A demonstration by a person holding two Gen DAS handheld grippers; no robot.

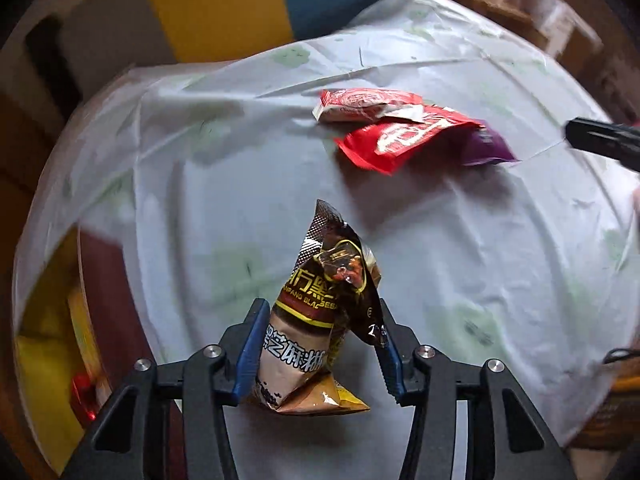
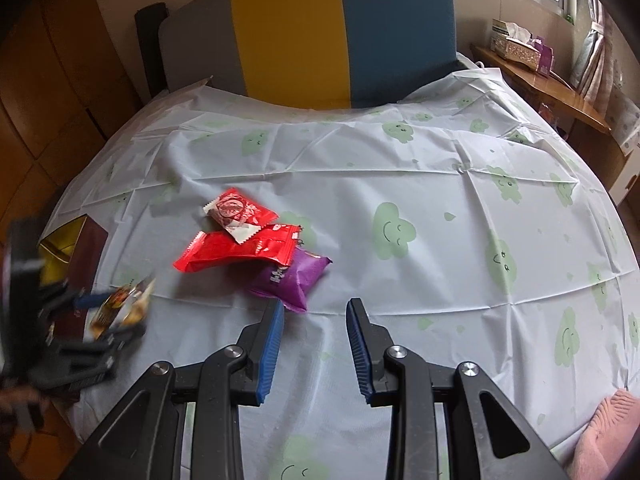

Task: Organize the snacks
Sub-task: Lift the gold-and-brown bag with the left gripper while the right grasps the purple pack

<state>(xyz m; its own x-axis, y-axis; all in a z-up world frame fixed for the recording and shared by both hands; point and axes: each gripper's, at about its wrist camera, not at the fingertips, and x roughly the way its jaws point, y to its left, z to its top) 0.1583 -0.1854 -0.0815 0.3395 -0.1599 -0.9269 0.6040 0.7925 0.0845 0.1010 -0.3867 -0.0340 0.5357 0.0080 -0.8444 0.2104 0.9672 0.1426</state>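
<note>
Left claw: the left gripper (image 1: 320,344) pinches a brown-and-black sesame packet (image 1: 324,304) between its blue pads, the packet standing up past the fingertips.
Right claw: the right gripper (image 2: 314,344) is spread with nothing between its blue pads, pointing down over bare cloth.
Near room: the white cloth with green smiling clouds (image 2: 440,240) lies bare to the right of the right gripper, with creases but no objects.
Near edge, left: a dark red box (image 2: 86,240) with a yellow inside sits at the cloth's left edge, just beside the left gripper and its packet.
Loose snacks: a purple packet (image 2: 296,280) lies just beyond the right gripper's left fingertip, not touching it; a large red packet (image 2: 236,248) overlaps its far side, and a smaller red-and-white packet (image 2: 236,210) rests on that.
Count: four packets in all, one held and three in the overlapping heap; one box.
Far edge: a grey, yellow and blue headboard (image 2: 320,32) closes the far side; a wooden shelf (image 2: 560,92) runs along the right.
</note>
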